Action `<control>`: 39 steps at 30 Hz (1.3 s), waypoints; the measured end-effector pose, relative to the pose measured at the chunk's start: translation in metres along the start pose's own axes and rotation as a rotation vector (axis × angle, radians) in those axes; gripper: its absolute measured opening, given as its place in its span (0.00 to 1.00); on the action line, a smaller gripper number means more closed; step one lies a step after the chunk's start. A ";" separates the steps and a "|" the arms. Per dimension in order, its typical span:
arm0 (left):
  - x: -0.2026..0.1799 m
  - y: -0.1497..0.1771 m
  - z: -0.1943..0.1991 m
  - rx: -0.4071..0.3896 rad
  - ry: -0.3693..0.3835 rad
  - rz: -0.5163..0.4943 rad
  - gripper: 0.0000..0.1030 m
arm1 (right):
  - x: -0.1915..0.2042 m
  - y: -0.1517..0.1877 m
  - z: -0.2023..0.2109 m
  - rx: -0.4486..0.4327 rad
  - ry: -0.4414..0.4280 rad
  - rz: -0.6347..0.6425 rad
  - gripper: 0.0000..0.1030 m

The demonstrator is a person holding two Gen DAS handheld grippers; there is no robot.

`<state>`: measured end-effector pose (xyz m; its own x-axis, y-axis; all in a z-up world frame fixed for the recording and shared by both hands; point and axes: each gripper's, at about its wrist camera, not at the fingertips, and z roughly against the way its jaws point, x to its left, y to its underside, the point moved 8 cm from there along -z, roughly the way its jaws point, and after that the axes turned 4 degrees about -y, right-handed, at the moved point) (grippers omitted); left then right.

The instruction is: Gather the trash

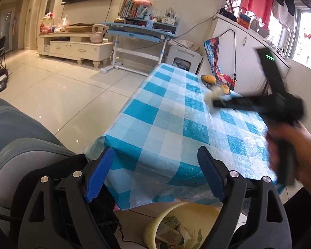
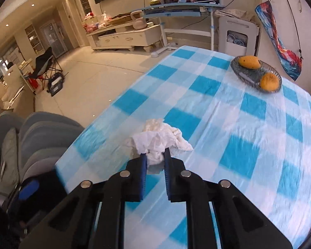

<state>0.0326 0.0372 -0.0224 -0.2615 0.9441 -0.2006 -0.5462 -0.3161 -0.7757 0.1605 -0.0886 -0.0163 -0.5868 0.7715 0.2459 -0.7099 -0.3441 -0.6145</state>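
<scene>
Right tool (image 2: 154, 155): pinching the crumpled tissue (image 2: 159, 140) between its blue pads, low over the checked worktop (image 2: 248, 124).
Left tool (image 1: 155, 172): spread wide, holding nothing, at the worktop's near edge.
Bin (image 1: 155, 222): yellow, on the floor at 6 o'clock beneath my left tool, with wrappers inside.
Fruit dish (image 2: 257, 72): at 1 o'clock, not trash; I leave it alone.
Doing it well: I'd keep the squeeze firm, lift clear of the cloth, and release only once I'm over the bin.
</scene>
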 end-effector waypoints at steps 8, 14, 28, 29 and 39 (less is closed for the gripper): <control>0.006 -0.004 0.016 -0.053 -0.022 0.017 0.86 | 0.062 0.153 0.038 0.166 -0.102 -0.048 0.16; 0.003 0.001 0.016 -0.040 -0.036 -0.026 0.88 | 0.062 0.205 -0.003 0.334 -0.079 -0.108 0.56; -0.013 0.006 0.035 -0.034 -0.024 -0.125 0.92 | 0.042 0.142 0.102 -0.264 0.267 -0.086 0.93; -0.016 0.006 0.039 -0.048 -0.026 -0.141 0.93 | 0.041 0.142 0.102 -0.264 0.290 -0.069 0.93; -0.029 0.012 0.037 -0.035 -0.060 -0.223 0.93 | 0.021 0.141 0.119 -0.328 0.400 -0.064 0.93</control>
<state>0.0035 0.0028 -0.0038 -0.1842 0.9828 0.0133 -0.5683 -0.0955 -0.8173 0.0025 -0.1846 -0.0087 -0.3057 0.9518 0.0240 -0.5426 -0.1534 -0.8258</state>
